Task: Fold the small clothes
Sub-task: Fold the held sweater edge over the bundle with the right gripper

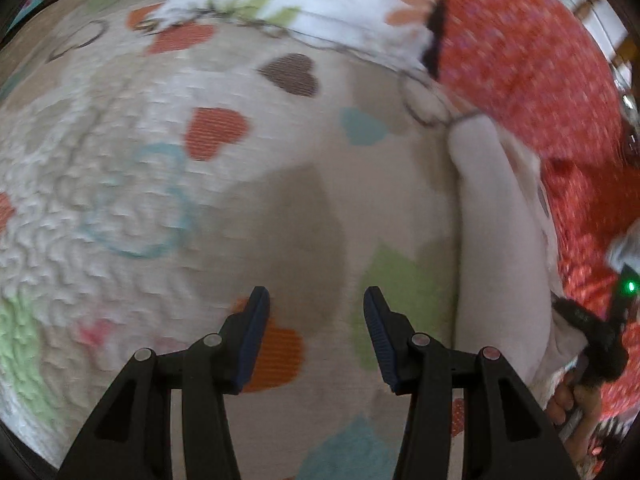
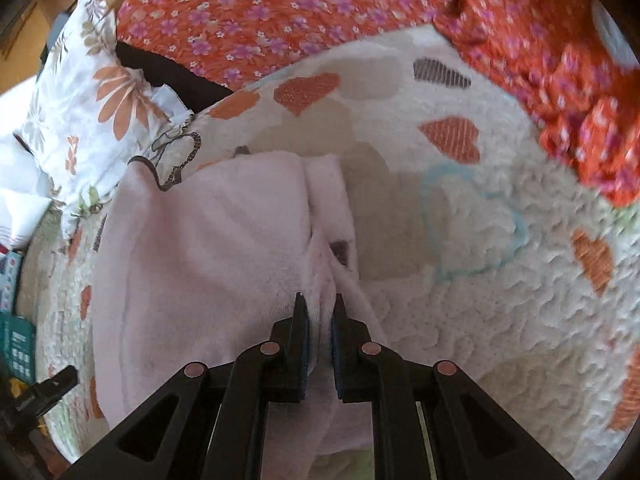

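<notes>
On the heart-patterned quilt, the pale pink garment is laid with its long axis running away from the right gripper, whose jaws are pinched shut on its near edge. The left gripper is held part-open and empty, the garment lying well off to its right.

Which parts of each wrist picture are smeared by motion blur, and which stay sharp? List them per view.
Left wrist view: the heart-patterned quilted bedspread and the pale pink fleece garment are smeared; the left tongs stay sharp. Right wrist view: the red flowered fabric blurs at the right edge; the right tongs stay crisp.
</notes>
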A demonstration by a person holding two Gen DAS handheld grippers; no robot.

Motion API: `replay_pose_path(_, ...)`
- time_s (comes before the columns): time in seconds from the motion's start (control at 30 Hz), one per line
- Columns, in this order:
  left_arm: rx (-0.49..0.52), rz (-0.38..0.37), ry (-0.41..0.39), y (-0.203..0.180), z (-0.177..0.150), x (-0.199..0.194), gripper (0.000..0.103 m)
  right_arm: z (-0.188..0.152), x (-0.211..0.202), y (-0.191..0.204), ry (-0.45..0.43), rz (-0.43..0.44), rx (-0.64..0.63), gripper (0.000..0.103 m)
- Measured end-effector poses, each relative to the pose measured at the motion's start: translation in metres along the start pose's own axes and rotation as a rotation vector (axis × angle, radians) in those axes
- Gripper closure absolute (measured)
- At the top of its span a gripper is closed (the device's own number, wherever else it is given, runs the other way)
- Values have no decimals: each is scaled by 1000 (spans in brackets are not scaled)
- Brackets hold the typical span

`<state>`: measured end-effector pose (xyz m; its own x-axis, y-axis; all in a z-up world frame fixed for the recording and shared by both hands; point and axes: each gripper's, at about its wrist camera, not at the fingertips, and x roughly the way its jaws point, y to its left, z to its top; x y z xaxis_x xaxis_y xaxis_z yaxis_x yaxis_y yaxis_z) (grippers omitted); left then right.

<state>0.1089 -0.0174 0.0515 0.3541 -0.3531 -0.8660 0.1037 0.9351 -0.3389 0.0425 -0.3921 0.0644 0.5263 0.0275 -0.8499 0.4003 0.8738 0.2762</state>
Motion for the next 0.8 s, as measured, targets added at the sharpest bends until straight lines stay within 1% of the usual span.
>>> replay_pose_path(0.1, 42, -22, 3, -20, -2, 8, 55, 6, 6, -4, 28, 45, 24, 92)
replay_pose_path(0.13, 50, -28, 2, -25, -2, 10, 55, 8, 5, -2, 29, 58, 12, 88)
replay_pose_path(0.2, 71, -34, -5, -35, -2, 13, 55, 12, 2, 2, 17, 110, -2, 88)
replay_pose_path(0.23, 83, -35, -9, -38, -3, 13, 55, 14, 0, 4, 8, 135, 1, 86)
replay_pose_path(0.27, 98, -31, -14, -41, -4, 14, 55, 16, -2, 4, -1, 152, 2, 79)
replay_pose_path(0.3, 107, -30, -18, -44, -4, 13, 55, 18, -4, 4, -15, 161, 2, 74)
replay_pose_path(0.33, 113, -35, -23, -46, -3, 13, 55, 19, -5, 4, -30, 159, 0, 66)
replay_pose_path(0.37, 117, -40, -25, -45, -3, 11, 55, 22, -6, 5, -48, 150, -3, 64)
replay_pose_path(0.43, 116, -40, -29, -45, 1, 11, 55, 30, -4, 11, -69, 141, -23, 63)
replay_pose_path(0.5, 106, -43, -28, -43, 5, 12, 54, 42, 9, 22, -54, 123, -62, 60)
replay_pose_path(0.53, 99, -45, -26, -41, 7, 12, 54, 49, 18, 29, -38, 103, -86, 56)
replay_pose_path(0.57, 92, -49, -24, -40, 9, 12, 54, 55, 28, 33, -17, 84, -107, 56)
replay_pose_path(0.6, 88, -48, -25, -39, 11, 11, 54, 63, 44, 41, 35, 46, -136, 61)
replay_pose_path(0.63, 85, -46, -25, -38, 12, 11, 54, 67, 54, 47, 80, 33, -154, 91)
replay_pose_path(0.67, 82, -48, -24, -37, 13, 9, 54, 70, 59, 53, 107, 29, -175, 93)
replay_pose_path(0.7, 82, -55, -24, -36, 13, 7, 54, 74, 54, 64, 82, 2, -209, 93)
replay_pose_path(0.8, 89, -59, -38, -33, 14, 2, 53, 80, 24, 87, -46, 26, -287, 94)
